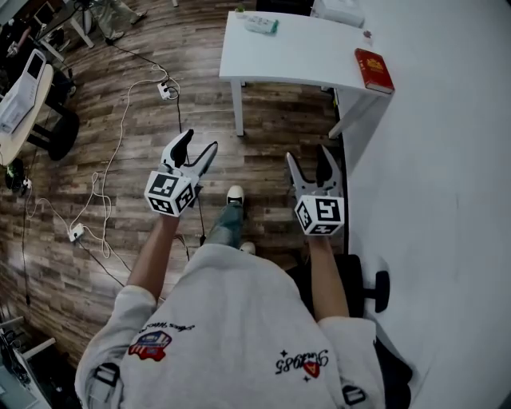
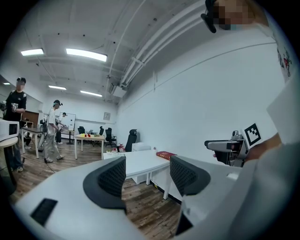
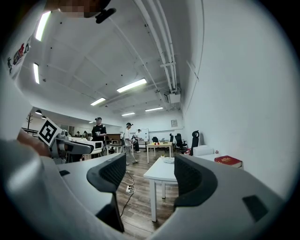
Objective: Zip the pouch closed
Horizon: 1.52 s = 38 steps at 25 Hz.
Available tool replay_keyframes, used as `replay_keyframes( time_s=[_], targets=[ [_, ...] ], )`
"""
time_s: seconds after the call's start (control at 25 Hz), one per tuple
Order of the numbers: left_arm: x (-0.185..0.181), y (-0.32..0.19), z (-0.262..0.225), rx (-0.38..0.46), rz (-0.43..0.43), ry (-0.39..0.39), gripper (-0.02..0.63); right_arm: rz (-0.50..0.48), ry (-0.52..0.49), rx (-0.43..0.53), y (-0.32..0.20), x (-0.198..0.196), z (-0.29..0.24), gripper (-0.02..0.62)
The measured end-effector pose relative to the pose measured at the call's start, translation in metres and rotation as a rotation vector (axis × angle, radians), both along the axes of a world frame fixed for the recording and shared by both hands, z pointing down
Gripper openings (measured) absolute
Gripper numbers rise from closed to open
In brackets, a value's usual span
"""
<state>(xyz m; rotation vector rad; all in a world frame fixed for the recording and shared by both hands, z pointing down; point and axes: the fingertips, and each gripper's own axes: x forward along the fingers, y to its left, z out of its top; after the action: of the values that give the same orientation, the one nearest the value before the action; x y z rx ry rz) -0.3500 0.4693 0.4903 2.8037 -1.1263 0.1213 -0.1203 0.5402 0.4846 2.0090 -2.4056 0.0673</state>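
Note:
A small pale pouch-like item (image 1: 261,25) lies at the far edge of a white table (image 1: 295,56); in the right gripper view the same item (image 3: 168,160) shows on the tabletop, too small to tell its zip. Both grippers hover over the wooden floor, well short of the table. My left gripper (image 1: 198,148) stands open with nothing between its jaws, and its pads (image 2: 111,180) frame only floor and table. My right gripper (image 1: 310,160) is also open and empty, its pads (image 3: 196,180) wide apart.
A red book (image 1: 374,70) lies on the table's right corner by the white wall (image 1: 431,200). A white box (image 1: 339,12) sits behind the table. Cables and a power strip (image 1: 165,89) trail across the floor on the left. People (image 3: 98,133) stand far back among desks.

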Motion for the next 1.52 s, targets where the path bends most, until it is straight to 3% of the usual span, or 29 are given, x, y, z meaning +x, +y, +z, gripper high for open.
replay_keyframes(
  time_s=[0.48, 0.88, 1.12, 1.52],
  targets=[
    [0.054, -0.180, 0.010, -0.034, 0.055, 0.035, 0.282, 0.097, 0.007, -0.035, -0.156, 0.056, -0.002, 0.310],
    [0.097, -0.324, 0.009, -0.037, 0.154, 0.021, 0.282, 0.208, 0.005, -0.047, -0.278, 0.092, -0.010, 0.310],
    [0.102, -0.368, 0.016, -0.034, 0.162, 0.017, 0.282, 0.205, 0.010, -0.051, -0.326, 0.093, -0.005, 0.310],
    [0.070, -0.418, 0.034, -0.061, 0.098, 0.011, 0.282, 0.154, 0.017, -0.047, -0.389, 0.069, 0.003, 0.306]
  ],
)
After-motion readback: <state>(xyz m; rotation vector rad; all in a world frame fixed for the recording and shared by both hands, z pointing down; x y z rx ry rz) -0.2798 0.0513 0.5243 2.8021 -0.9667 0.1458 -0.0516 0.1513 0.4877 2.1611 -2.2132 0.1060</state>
